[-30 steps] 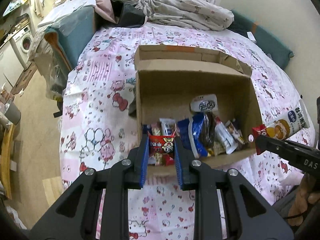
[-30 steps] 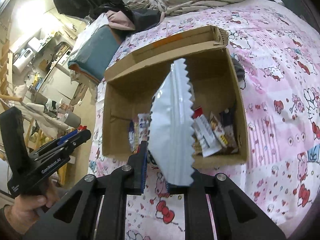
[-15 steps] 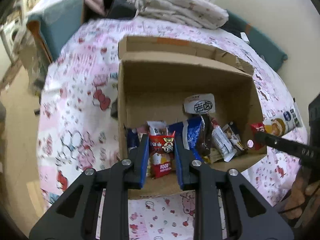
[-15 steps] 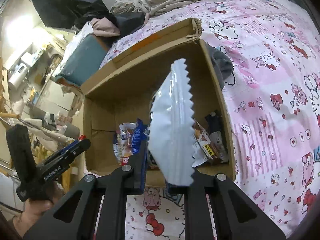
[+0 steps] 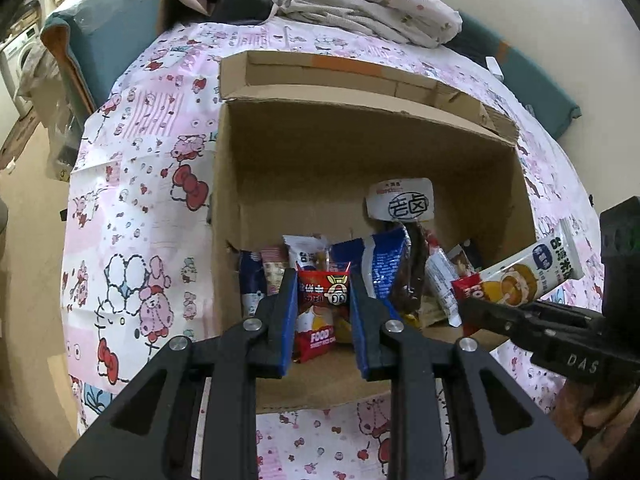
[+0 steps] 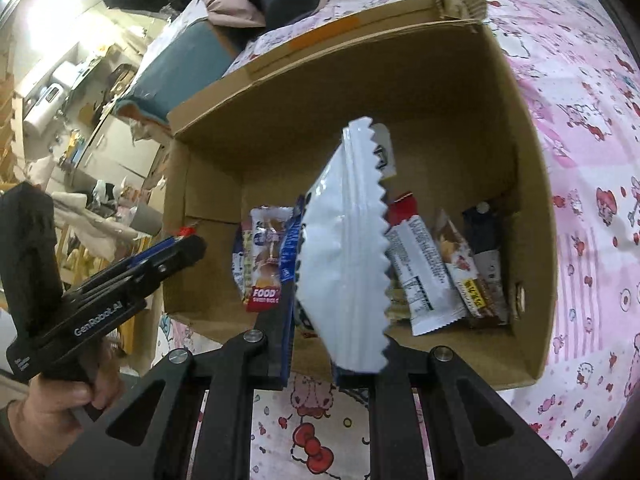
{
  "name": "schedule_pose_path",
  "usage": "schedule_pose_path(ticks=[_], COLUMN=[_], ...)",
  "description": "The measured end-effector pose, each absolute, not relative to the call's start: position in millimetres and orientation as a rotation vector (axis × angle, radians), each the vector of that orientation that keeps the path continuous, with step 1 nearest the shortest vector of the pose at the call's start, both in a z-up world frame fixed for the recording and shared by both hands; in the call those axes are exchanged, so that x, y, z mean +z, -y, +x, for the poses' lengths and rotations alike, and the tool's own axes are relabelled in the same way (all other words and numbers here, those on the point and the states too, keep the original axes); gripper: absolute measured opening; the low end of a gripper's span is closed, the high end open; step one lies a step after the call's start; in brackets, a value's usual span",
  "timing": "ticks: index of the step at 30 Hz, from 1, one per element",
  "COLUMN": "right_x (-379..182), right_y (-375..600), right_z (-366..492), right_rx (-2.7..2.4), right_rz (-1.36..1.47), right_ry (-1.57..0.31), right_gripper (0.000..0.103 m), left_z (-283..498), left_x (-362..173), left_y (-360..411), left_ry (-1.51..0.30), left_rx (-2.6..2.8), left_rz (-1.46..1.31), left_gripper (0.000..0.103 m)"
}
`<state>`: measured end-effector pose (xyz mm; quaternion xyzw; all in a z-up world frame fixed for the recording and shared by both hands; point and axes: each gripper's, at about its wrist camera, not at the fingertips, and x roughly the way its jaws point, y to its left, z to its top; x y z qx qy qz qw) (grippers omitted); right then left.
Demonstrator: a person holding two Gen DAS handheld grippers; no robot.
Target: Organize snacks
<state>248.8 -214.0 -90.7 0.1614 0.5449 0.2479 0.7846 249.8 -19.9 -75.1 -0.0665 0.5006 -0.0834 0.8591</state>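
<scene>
the left gripper (image 5: 324, 300) is clamped on a small red snack packet (image 5: 320, 312), its blue-padded jaws pressing the packet's two sides, and it holds the packet upright just over the near edge of the cardboard box (image 5: 360, 152). in the right wrist view the right gripper (image 6: 332, 344) is closed on a white snack bag (image 6: 348, 248) with zigzag-cut ends, which stands on edge between the jaws and leans out over the box's near wall; in the left wrist view the same bag shows its printed face at the right, poking above the box's right wall (image 5: 532, 276).

the box sits open on a bed covered by a pink cartoon-print sheet (image 5: 136, 184). along its near inside wall a row of snacks is packed: a blue packet (image 5: 384, 264), a white packet with small print (image 6: 420, 280), a brown-and-yellow bar (image 6: 468, 276) and a dark packet (image 6: 486, 240) toward the right corner. further in, a white packet with a round black mark (image 5: 402, 202) lies on the box floor, apart from the row. the far half of the floor is bare cardboard.

beyond the box, a crumpled floral blanket (image 5: 360, 4) lies against the wall and a teal cushion (image 5: 104, 40) sits at the bed's far left.
</scene>
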Motion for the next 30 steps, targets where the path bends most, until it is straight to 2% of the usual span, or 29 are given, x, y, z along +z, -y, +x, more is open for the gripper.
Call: schedule_pose_path(ticks=[6, 8, 9, 10, 11, 12, 13, 14, 15, 18, 30], right_x=[-93.8, -92.3, -90.8, -88.1, -84.3, -80.0, -74.7, -67.3, -63.4, -54.9, -19.3], right_y=[213.8, 217.5, 218.5, 220.0, 220.8, 220.9, 221.0, 221.1, 220.6, 222.2, 256.4], right_z=[250.7, 251.5, 250.5, 249.3, 247.8, 246.4, 245.1, 242.6, 241.7, 239.4, 197.8], right_rx=[0.529, 0.485, 0.465, 0.44, 0.425, 0.412, 0.402, 0.386, 0.37, 0.332, 0.27], right_rz=[0.355, 0.343, 0.335, 0.32, 0.306, 0.295, 0.283, 0.254, 0.227, 0.176, 0.309], right_ry=[-1.185, -1.176, -1.169, -1.154, -1.131, -1.104, -1.072, -1.029, -1.008, -0.969, -0.831], right_gripper=[0.02, 0.027, 0.036, 0.051, 0.062, 0.081, 0.094, 0.098, 0.1, 0.1, 0.1], left_z=[249.7, 249.2, 248.2, 246.7, 245.0, 243.9, 242.3, 241.2, 240.2, 238.5, 195.5], left_x=[-71.5, -70.2, -68.2, -65.5, -61.7, -58.6, -55.1, -52.4, -48.8, -42.0, 3.9], left_y=[22.8, 22.7, 24.2, 25.8, 27.3, 27.6, 27.1, 26.3, 24.5, 19.2, -7.3], left_ry=[-1.013, -1.009, -0.999, -0.986, -0.967, -0.95, -0.931, -0.919, -0.905, -0.89, -0.755], left_rx=[-0.166, -0.165, -0.161, -0.157, -0.154, -0.146, -0.134, -0.12, -0.106, -0.092, -0.035], left_rz=[-0.121, -0.123, -0.108, -0.092, -0.078, -0.073, -0.069, -0.068, -0.073, -0.09, -0.102], left_gripper=[0.024, 0.027, 0.033, 0.044, 0.052, 0.067, 0.08, 0.085, 0.09, 0.09, 0.09])
